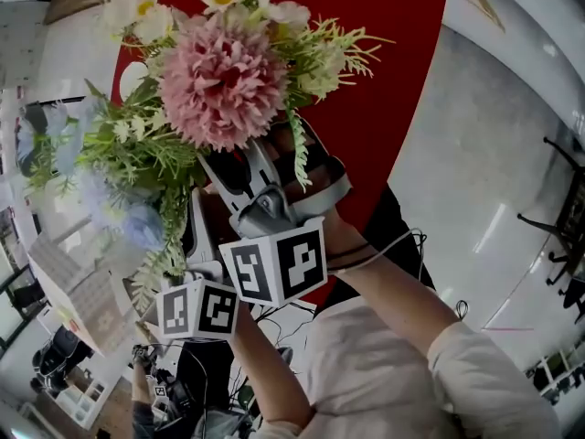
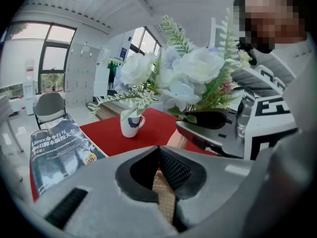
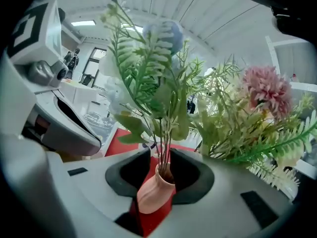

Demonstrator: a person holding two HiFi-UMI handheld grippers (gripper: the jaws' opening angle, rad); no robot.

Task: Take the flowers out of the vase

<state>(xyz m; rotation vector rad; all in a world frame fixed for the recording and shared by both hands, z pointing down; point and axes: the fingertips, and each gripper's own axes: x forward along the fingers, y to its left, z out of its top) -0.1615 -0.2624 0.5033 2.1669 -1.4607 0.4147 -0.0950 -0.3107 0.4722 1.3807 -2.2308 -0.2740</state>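
Note:
A bouquet (image 1: 219, 80) with a big pink bloom, daisies and ferns is raised close under the head camera. My right gripper (image 3: 161, 167) is shut on the thin green stems (image 3: 163, 143) just above the mouth of a peach-pink vase (image 3: 153, 197), which shows in the gap between its jaws. In the head view the right gripper (image 1: 260, 167) reaches in under the pink bloom. My left gripper (image 2: 158, 152) is shut, pads meeting, with nothing visibly between them. It sits beside the right one, under the white and blue flowers (image 2: 193, 73). Leaves hide its jaws in the head view.
A red cloth (image 2: 158, 125) covers the table. A white mug (image 2: 131, 123) stands on it, holding a few stems. A book (image 2: 59, 152) lies at the cloth's left edge, with a grey chair (image 2: 49, 108) behind. Pale floor (image 1: 484, 172) lies to the right of the table.

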